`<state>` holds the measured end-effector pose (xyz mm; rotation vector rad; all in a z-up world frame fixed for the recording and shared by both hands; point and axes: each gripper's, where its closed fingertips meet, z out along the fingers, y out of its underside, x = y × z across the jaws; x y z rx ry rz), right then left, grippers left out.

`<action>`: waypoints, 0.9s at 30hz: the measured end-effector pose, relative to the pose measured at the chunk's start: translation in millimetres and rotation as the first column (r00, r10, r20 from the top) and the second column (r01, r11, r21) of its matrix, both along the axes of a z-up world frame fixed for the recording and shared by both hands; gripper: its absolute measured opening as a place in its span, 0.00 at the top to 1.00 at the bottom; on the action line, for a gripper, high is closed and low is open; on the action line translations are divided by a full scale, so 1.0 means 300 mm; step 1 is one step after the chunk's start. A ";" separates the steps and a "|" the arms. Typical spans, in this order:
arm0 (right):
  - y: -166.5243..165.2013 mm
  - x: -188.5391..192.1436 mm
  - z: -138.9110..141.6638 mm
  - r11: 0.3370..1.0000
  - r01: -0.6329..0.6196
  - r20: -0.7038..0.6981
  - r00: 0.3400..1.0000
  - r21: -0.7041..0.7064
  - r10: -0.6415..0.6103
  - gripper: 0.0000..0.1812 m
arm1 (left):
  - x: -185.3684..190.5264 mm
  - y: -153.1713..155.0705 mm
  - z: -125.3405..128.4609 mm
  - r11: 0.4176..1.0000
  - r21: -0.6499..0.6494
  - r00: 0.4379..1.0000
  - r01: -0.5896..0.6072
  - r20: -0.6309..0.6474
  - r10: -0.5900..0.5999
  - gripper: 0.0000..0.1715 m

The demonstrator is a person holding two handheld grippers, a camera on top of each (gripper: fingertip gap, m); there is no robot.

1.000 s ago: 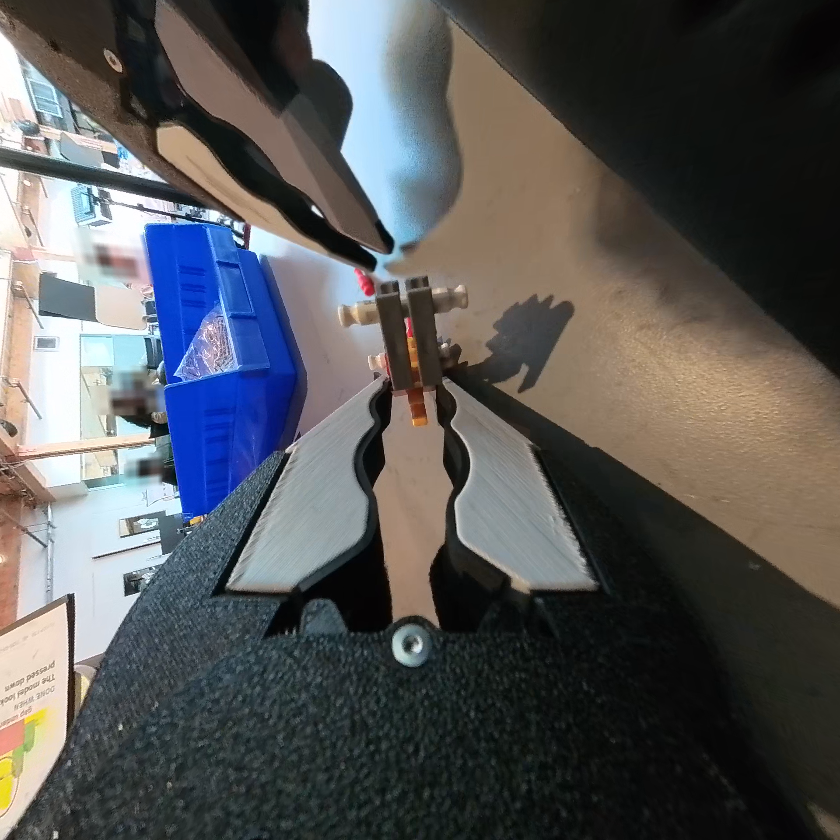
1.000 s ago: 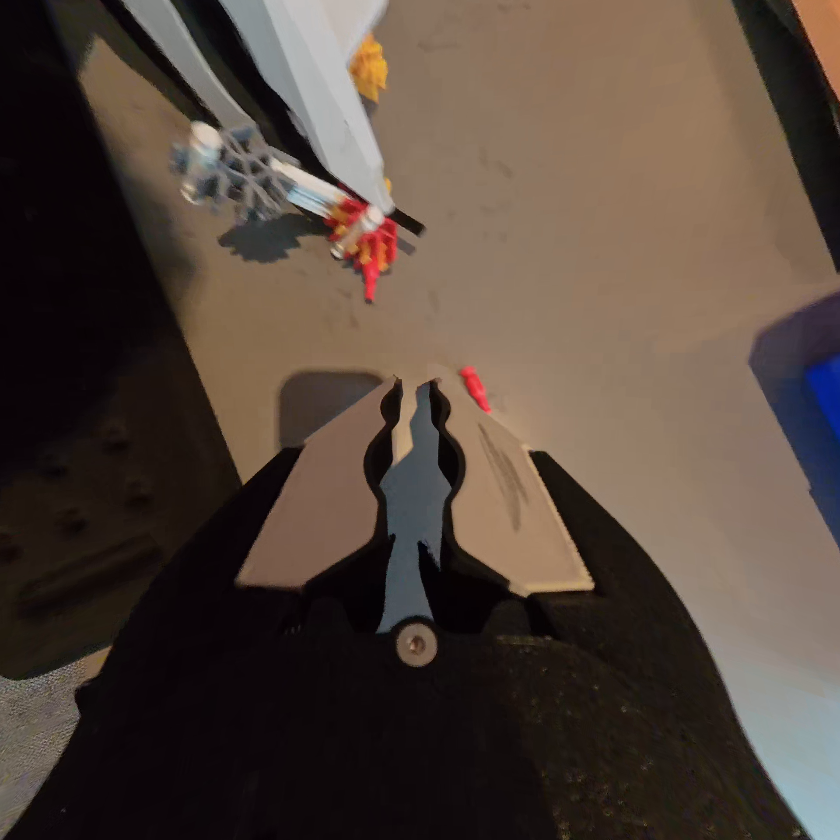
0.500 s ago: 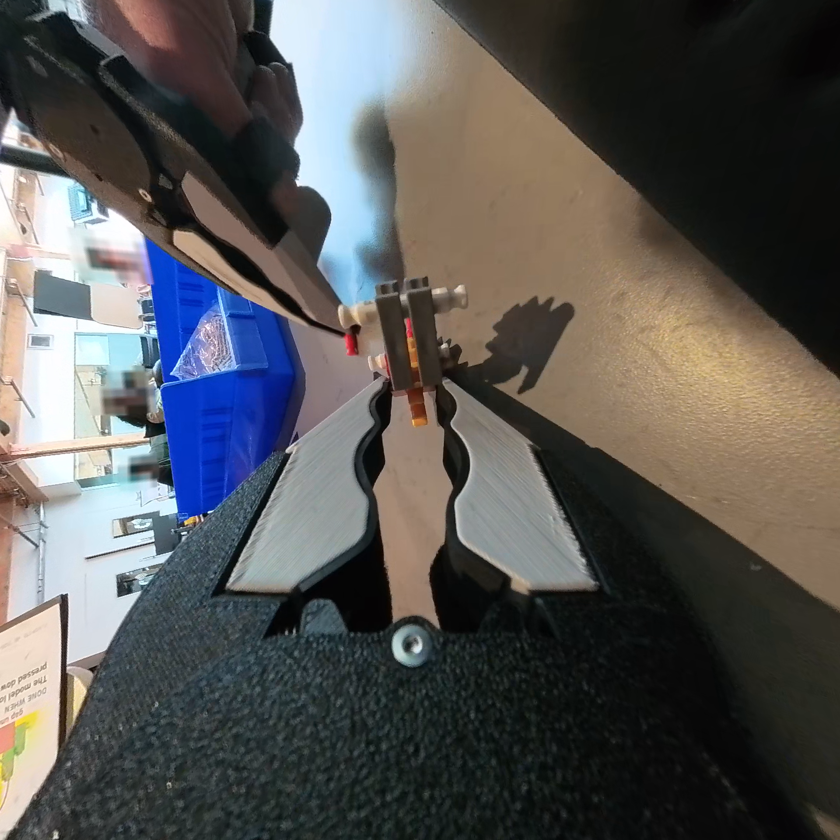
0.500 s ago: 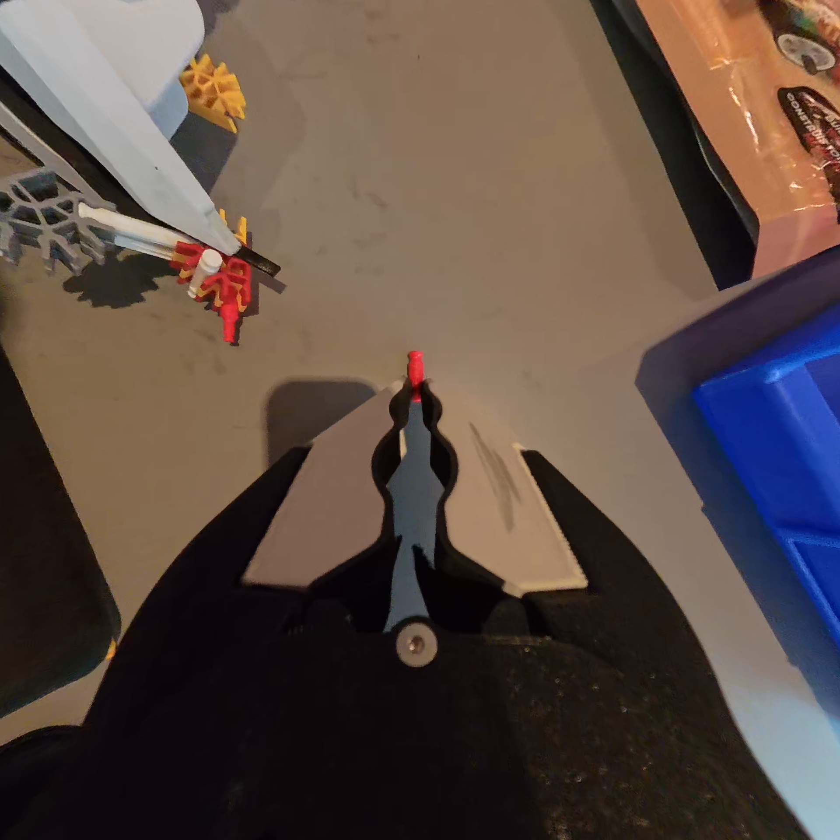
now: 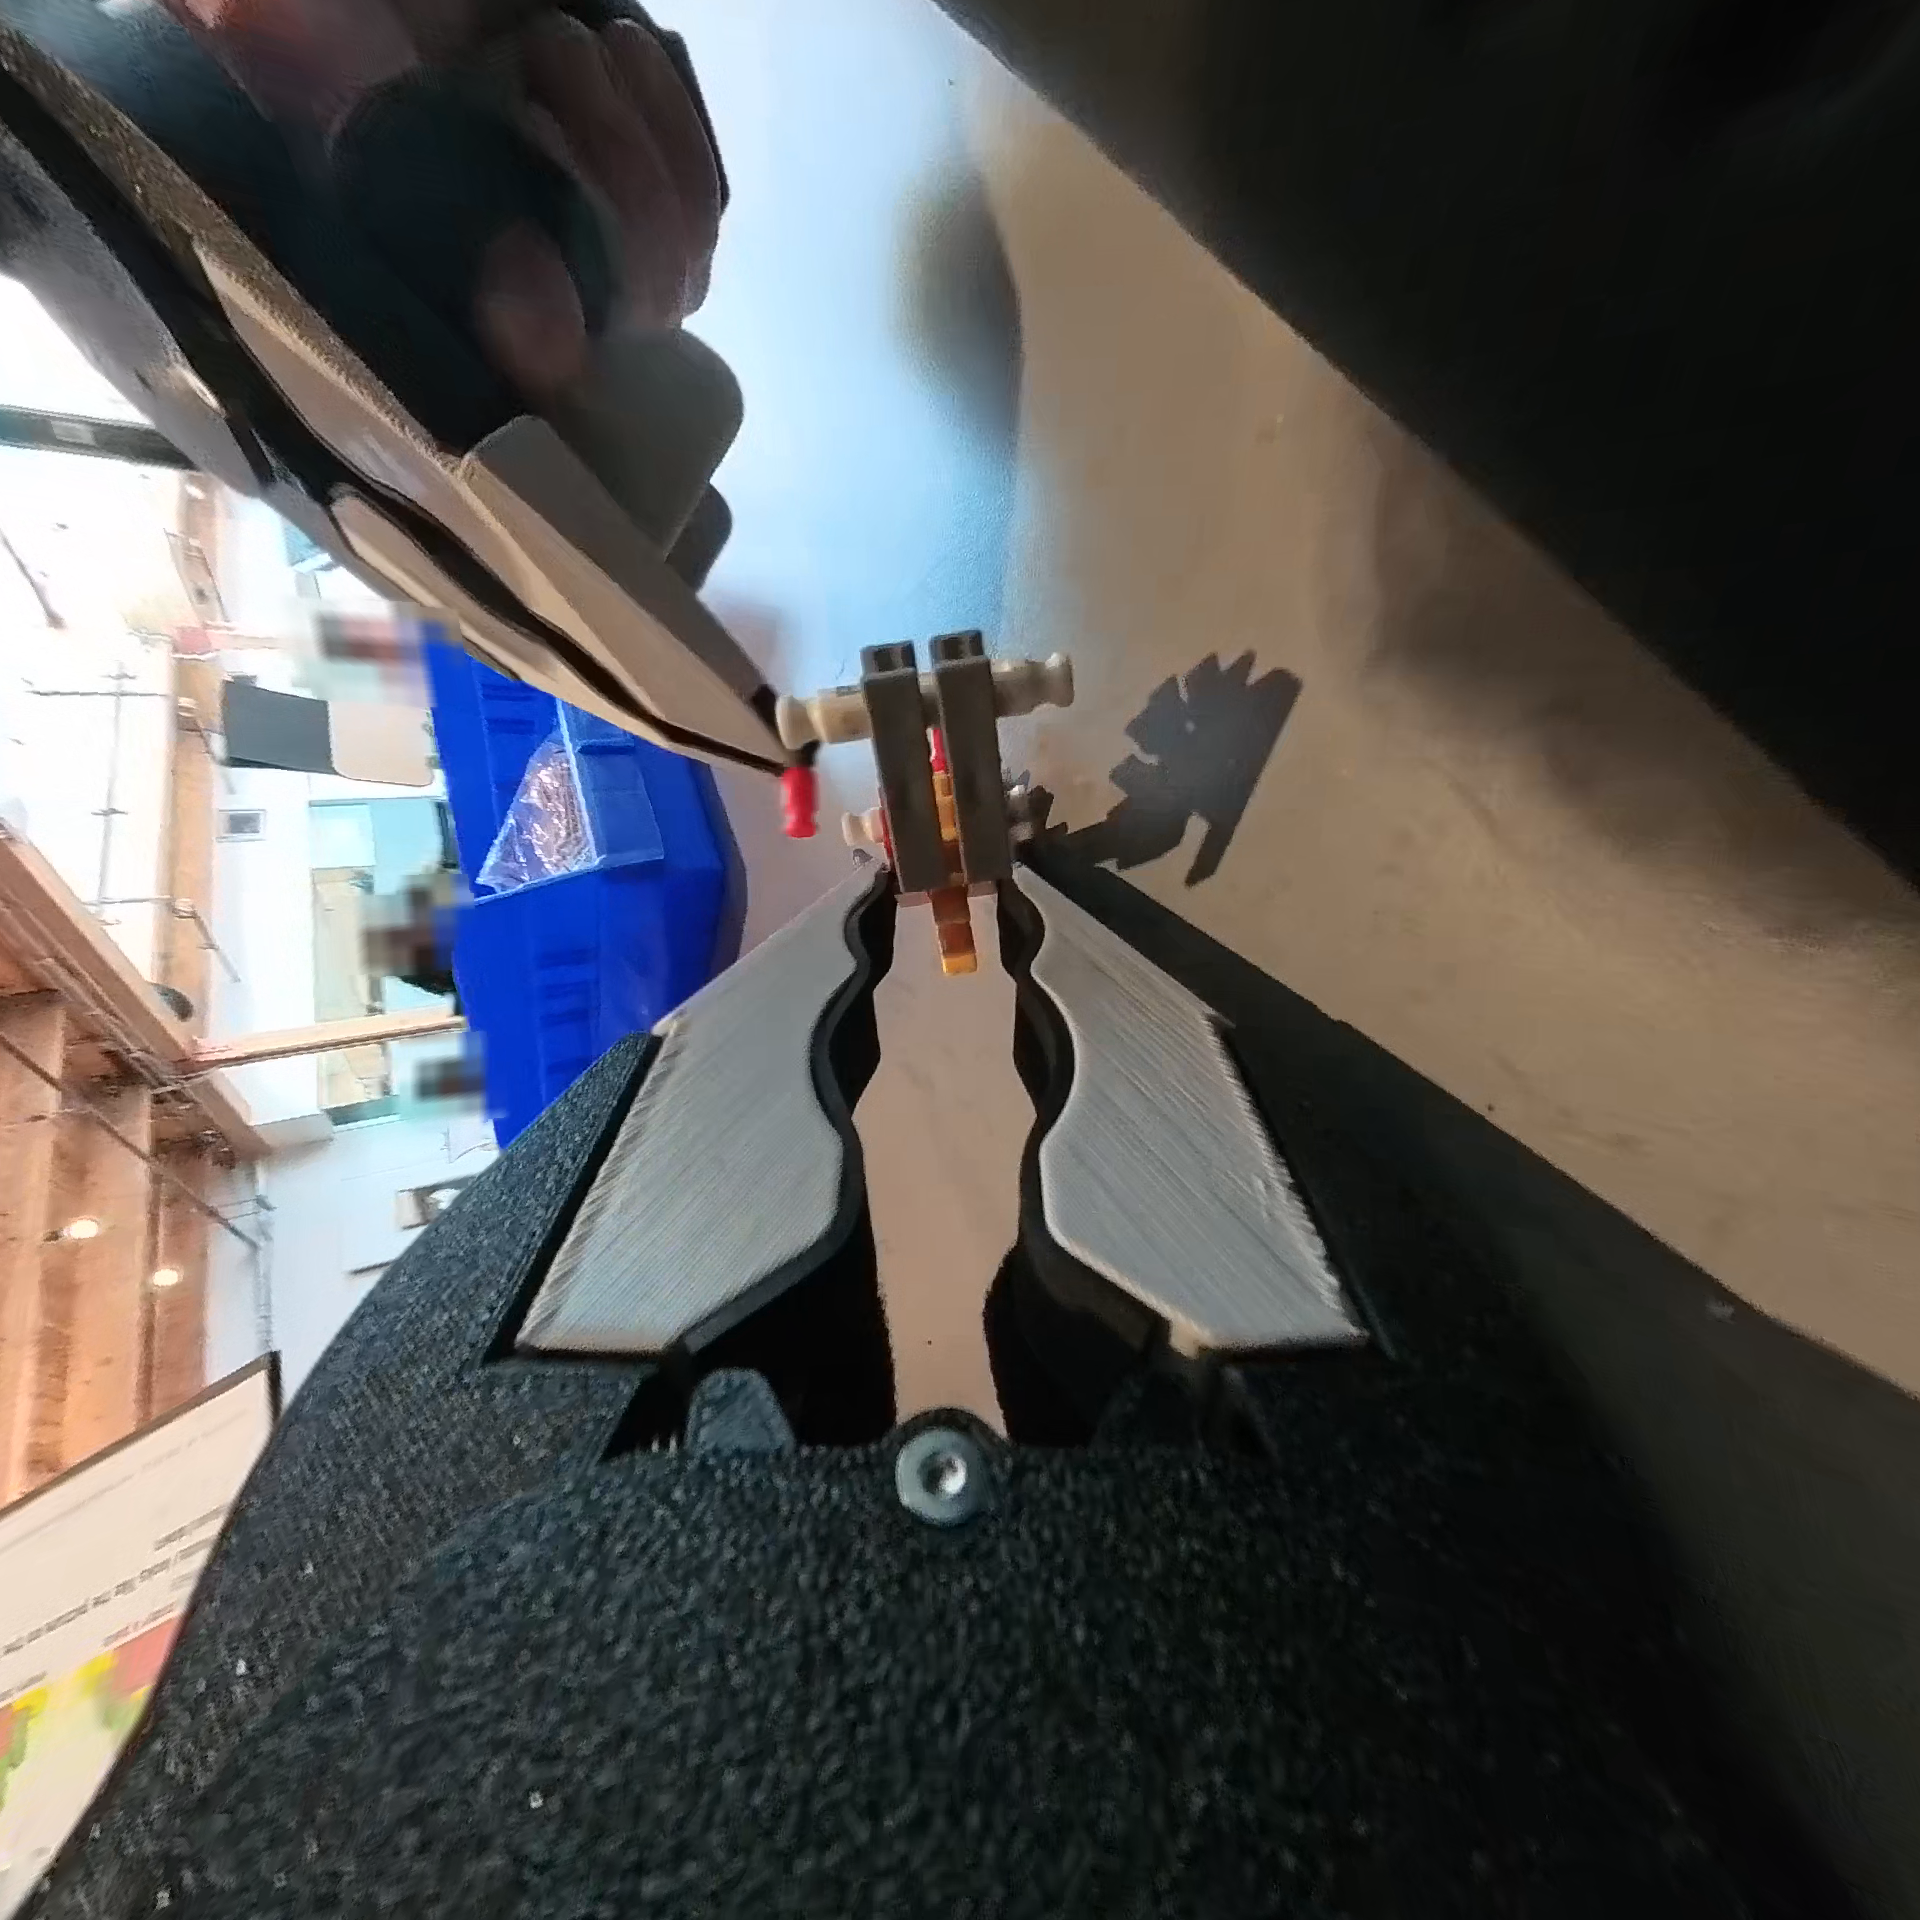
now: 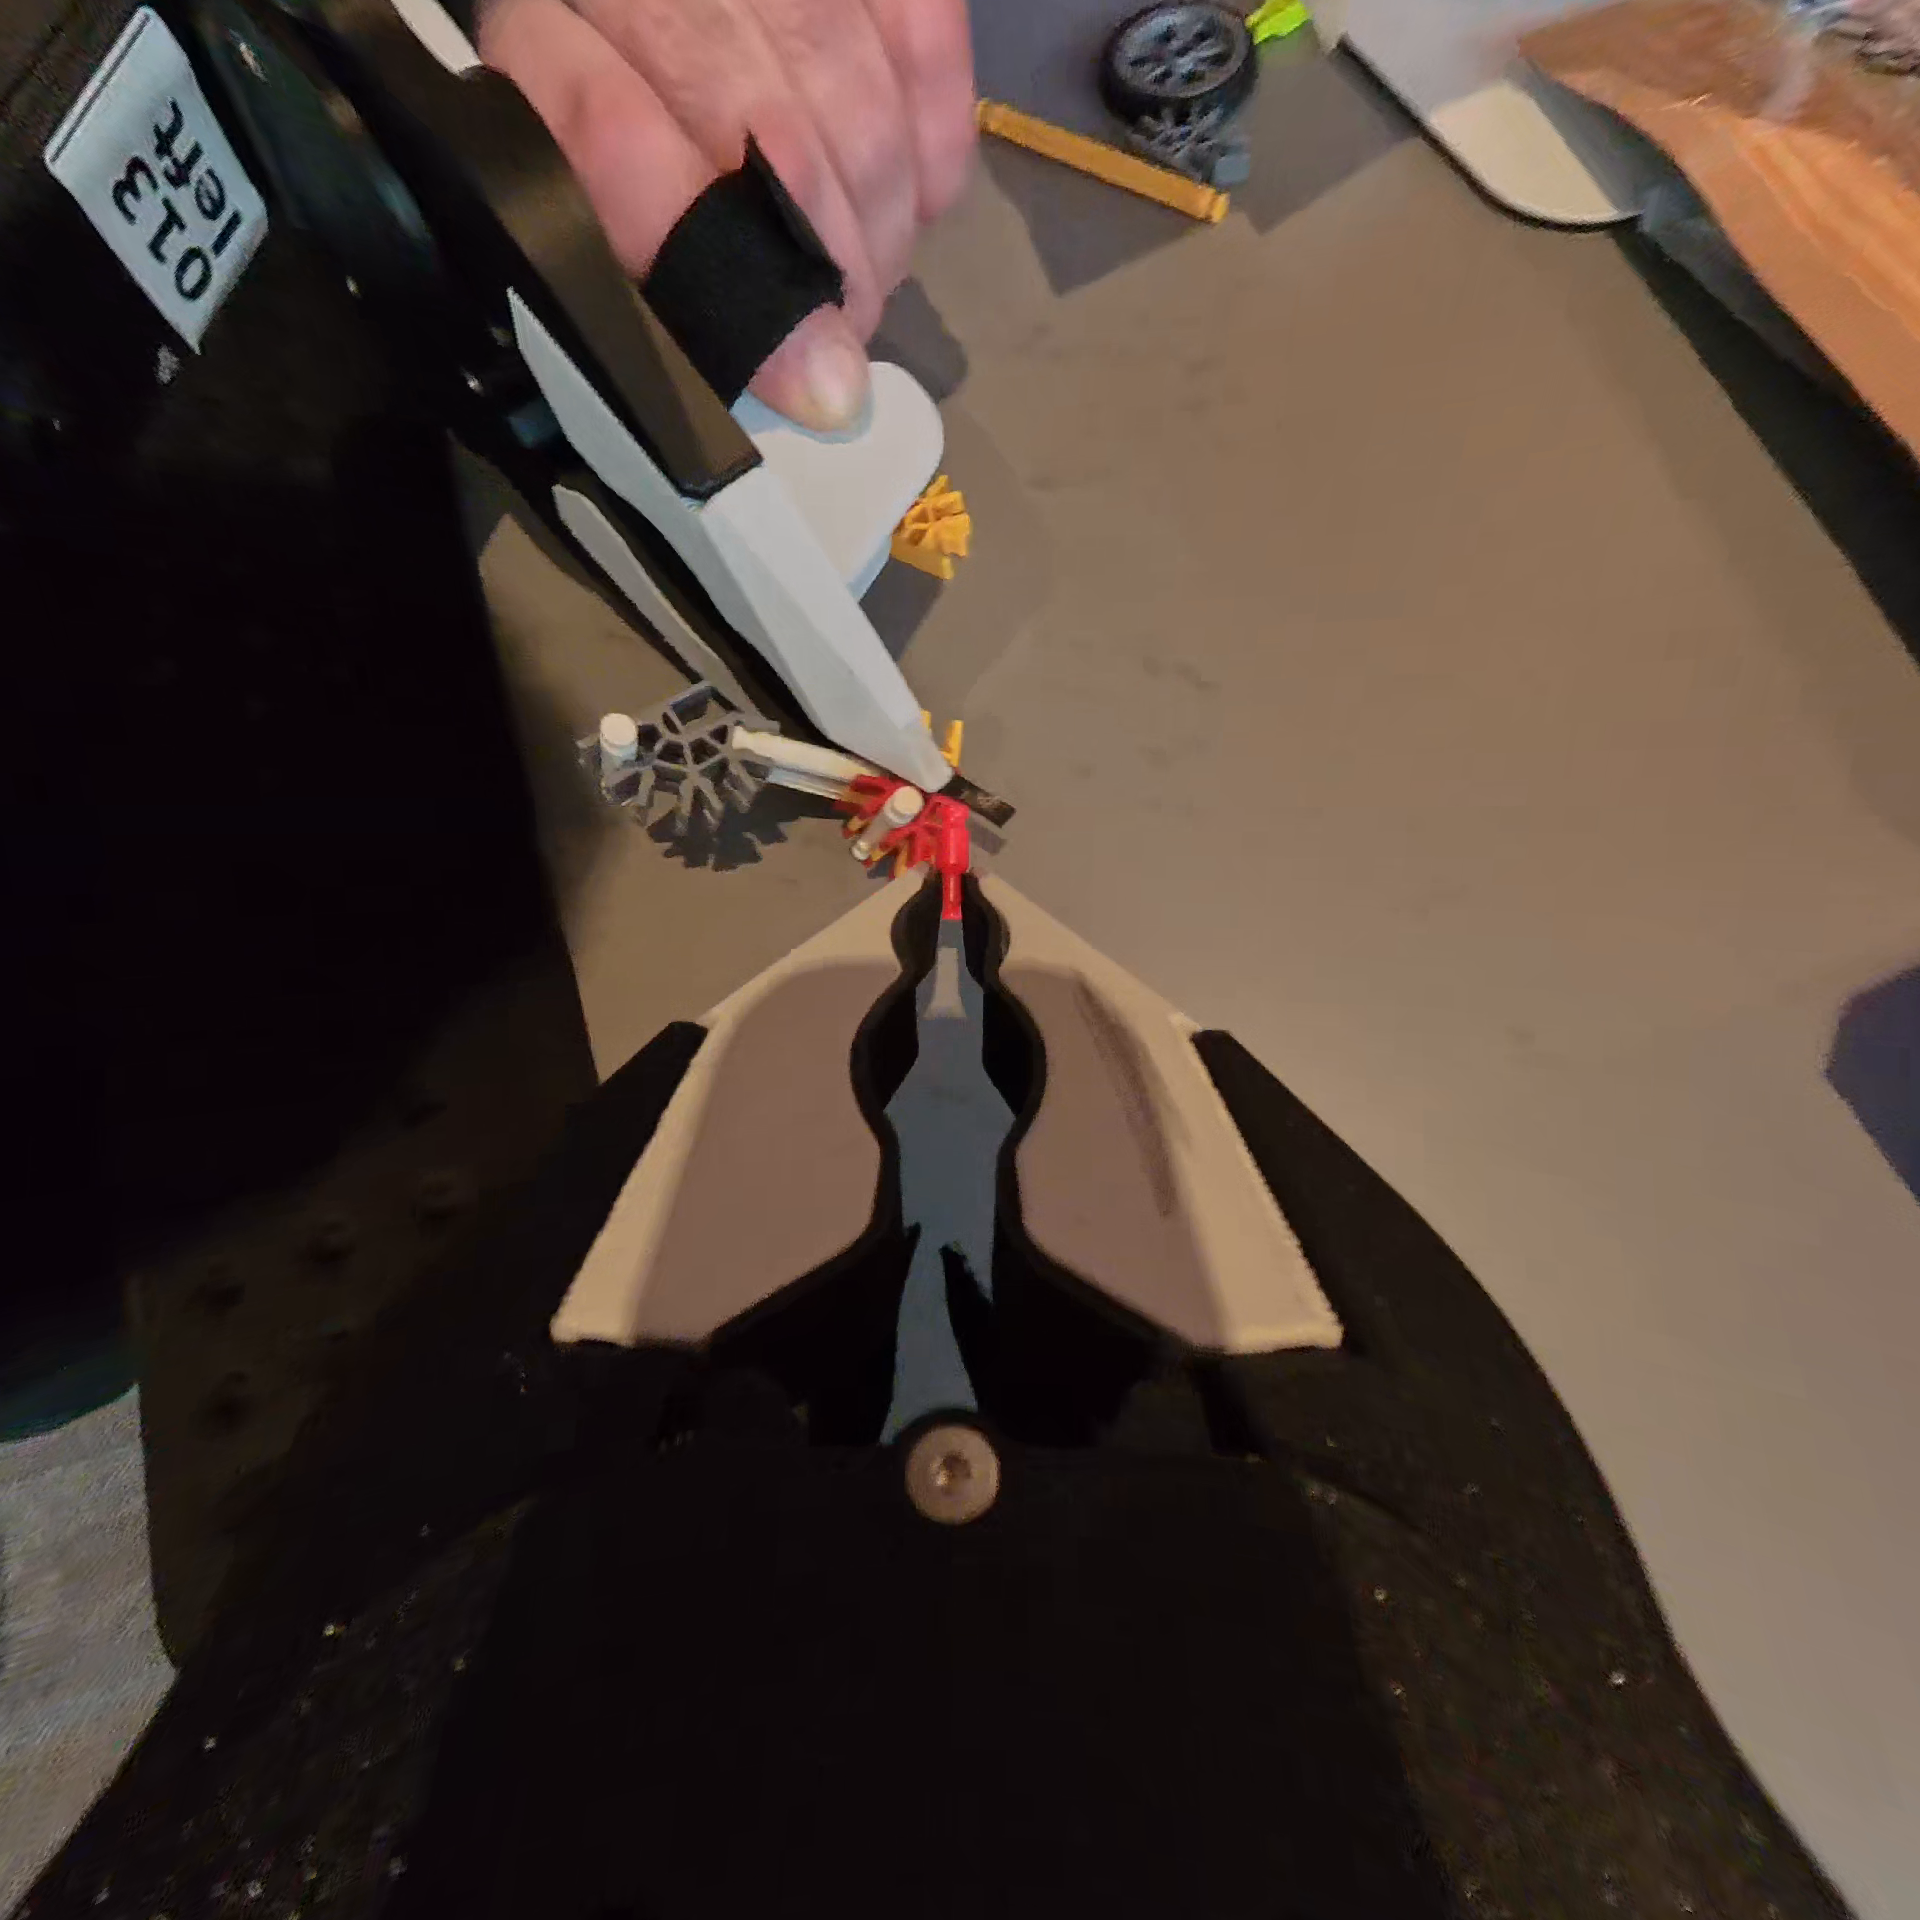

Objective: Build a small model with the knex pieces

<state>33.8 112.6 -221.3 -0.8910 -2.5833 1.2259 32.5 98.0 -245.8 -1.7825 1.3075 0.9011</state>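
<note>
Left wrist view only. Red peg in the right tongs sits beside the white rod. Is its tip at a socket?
Observer: In the right wrist view, the red peg, pinched in the right tongs, has its far end at the red connector of the toy assembly. I cannot tell whether it is seated or only touching.
Operator: Anything loose near the left tongs?
Observer: A yellow connector lies on the mat just beyond them.
Operator: Farther out?
Observer: A black wheel lies at the far edge, with a yellow rod beside it.
</note>
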 end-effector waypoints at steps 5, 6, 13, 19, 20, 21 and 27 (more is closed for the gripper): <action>-0.024 0.019 -0.029 0.999 -0.019 0.049 0.999 0.046 0.016 0.99 | 0.001 -0.001 0.001 1.000 0.026 0.999 0.006 -0.049 -0.004 0.90; -0.029 0.019 -0.030 0.999 -0.020 0.049 0.999 0.048 0.017 0.99 | 0.002 -0.001 0.001 1.000 0.028 0.999 0.007 -0.053 -0.006 0.90; -0.026 0.021 -0.036 0.990 -0.022 0.093 0.996 0.137 0.009 0.99 | 0.000 0.000 0.002 1.000 0.023 0.999 0.001 -0.053 0.000 0.90; -0.018 0.034 -0.042 0.987 -0.033 0.137 0.991 0.160 0.011 0.99 | 0.000 -0.001 0.002 1.000 0.020 0.998 0.003 -0.056 -0.002 0.90; -0.010 0.034 -0.048 0.984 -0.027 0.138 0.990 0.178 0.002 0.99 | 0.000 -0.001 0.003 1.000 0.023 0.998 0.004 -0.058 -0.003 0.90; -0.012 0.035 -0.048 0.984 -0.027 0.138 0.990 0.176 0.002 0.99 | -0.001 -0.001 0.003 1.000 0.025 0.998 0.004 -0.057 -0.003 0.90; -0.020 0.025 -0.046 0.987 0.001 0.128 0.992 0.161 -0.022 0.99 | -0.006 -0.003 0.009 1.000 0.025 0.999 0.003 -0.054 -0.001 0.88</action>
